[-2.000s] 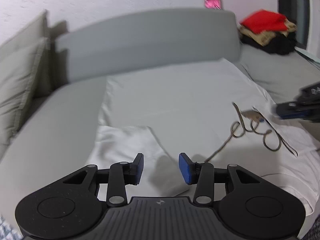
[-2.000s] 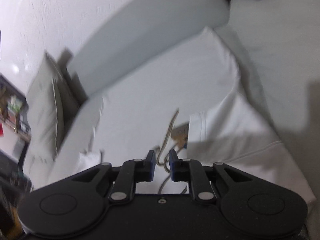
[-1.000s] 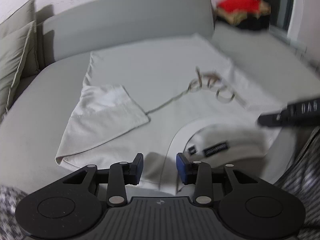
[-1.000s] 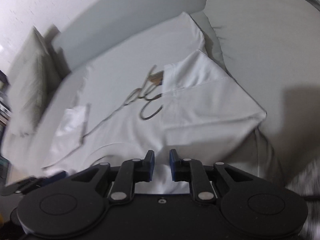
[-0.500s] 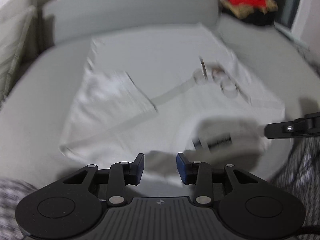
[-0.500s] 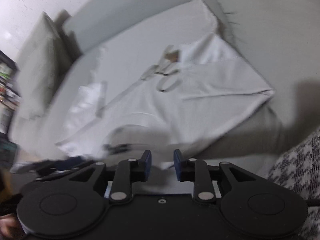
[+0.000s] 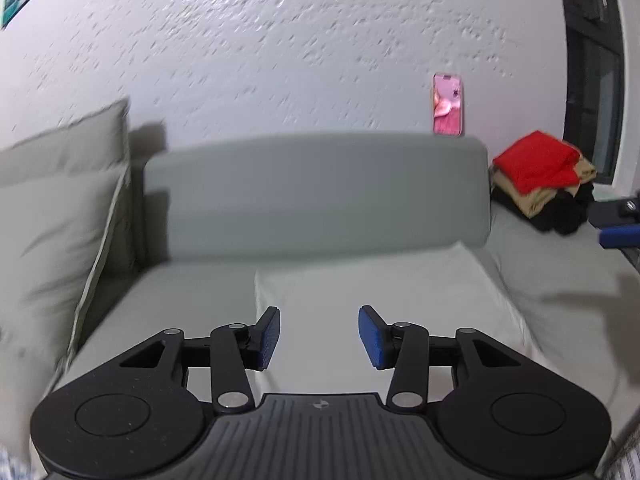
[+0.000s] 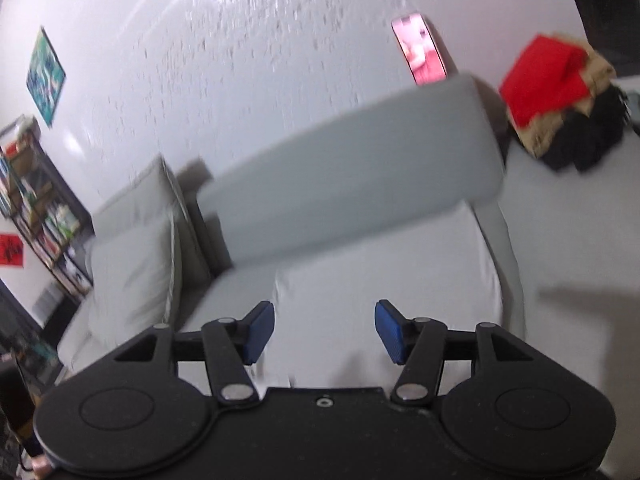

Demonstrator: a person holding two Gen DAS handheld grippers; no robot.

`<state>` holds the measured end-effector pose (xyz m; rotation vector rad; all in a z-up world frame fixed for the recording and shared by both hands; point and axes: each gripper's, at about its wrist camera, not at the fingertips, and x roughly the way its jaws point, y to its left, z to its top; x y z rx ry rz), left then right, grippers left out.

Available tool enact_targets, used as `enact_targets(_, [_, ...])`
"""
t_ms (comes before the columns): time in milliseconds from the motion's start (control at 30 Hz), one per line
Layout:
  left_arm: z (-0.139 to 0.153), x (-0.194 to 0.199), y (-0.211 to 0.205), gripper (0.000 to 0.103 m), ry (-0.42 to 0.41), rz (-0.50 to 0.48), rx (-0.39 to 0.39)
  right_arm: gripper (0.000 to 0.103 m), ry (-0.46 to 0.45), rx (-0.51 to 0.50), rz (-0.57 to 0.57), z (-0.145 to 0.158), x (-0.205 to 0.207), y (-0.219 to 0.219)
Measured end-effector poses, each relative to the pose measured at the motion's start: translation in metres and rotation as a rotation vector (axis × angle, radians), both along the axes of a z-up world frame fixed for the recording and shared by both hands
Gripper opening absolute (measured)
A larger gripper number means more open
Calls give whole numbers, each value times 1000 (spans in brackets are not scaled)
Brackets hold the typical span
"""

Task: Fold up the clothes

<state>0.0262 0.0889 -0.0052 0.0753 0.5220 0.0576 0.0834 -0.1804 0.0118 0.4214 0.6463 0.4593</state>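
Observation:
A white garment [image 7: 384, 292] lies flat on the grey sofa seat [image 7: 168, 304], its far edge toward the backrest. It also shows in the right wrist view [image 8: 384, 272]. My left gripper [image 7: 319, 334] is open and empty, held above the garment's near part. My right gripper [image 8: 324, 330] is open and empty, also above the garment. The right gripper's blue tip shows at the right edge of the left wrist view [image 7: 620, 234]. The garment's near part is hidden under both grippers.
A grey backrest [image 7: 320, 192] runs behind the garment. Grey cushions [image 7: 52, 232] stand at the left. A stack of folded clothes, red on top [image 7: 536, 164], sits at the right end of the sofa. A pink phone [image 7: 447, 105] leans against the wall. A bookshelf [image 8: 36, 216] stands far left.
Both views have swung up from the garment's collar end toward the backrest and wall. The right gripper's jaws have opened from nearly shut to wide. The left gripper stays open.

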Motion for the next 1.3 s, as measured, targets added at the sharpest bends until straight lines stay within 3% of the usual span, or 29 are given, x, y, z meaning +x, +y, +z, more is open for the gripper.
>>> enact_targets(67, [-15,35,-1,62,28,-4,17,57,41,7,-24,-21,37,-2])
enact_targets(133, [-40,74,0,62,85,13,30,60,83,15,-48,-42,75,-3])
enact_targets(233, [-97,123,7,51,194,34,53,57,146,21,-88,-75,130,-6])
enact_targets(267, [-114,136,11,35,231,25,63,49,172,-5,-118,-95,146,-7])
enact_targets(300, [-132,149,15,27,268,15,72,35,184,-45,-144,-113,159,-9])
enact_targets(333, [-142,158,19,15,285,27,99,28,194,-86,-167,-131,171,-10])
enact_targets(367, [-153,167,22,13,301,41,128,21,190,-129,-178,-146,181,-12])
enact_targets(400, [-163,175,25,13,317,55,156,21,184,-174,-187,-160,191,-13])
enact_targets(467, [-171,188,33,15,310,100,183,20,170,-273,-199,-180,207,-17])
enact_targets(533, [-173,197,41,21,292,160,156,20,163,-361,-217,-195,221,-20])
enact_targets(633, [-177,210,43,32,294,210,155,20,142,-288,-203,-203,236,-27])
enact_targets(767, [-199,220,45,36,364,195,177,21,147,-169,-12,-217,244,-11])
enact_targets(833, [-208,221,51,37,375,242,220,21,162,-196,20,-229,245,-4])
enact_targets(900, [-208,221,56,37,371,337,281,4,156,-300,-78,-239,245,-6])
enact_targets(933, [-205,220,61,36,369,371,268,0,166,-322,-160,-241,246,-14])
enact_targets(1033, [-190,214,71,33,338,428,207,7,218,-304,-320,-240,247,-36])
enact_targets(1100, [-180,209,67,32,280,375,170,6,226,-306,-360,-237,244,-42])
enact_targets(1167, [-177,208,61,34,249,303,129,7,175,-249,-326,-230,239,-36])
enact_targets(1300, [-187,221,48,34,311,171,60,13,123,-155,-194,-226,238,-7])
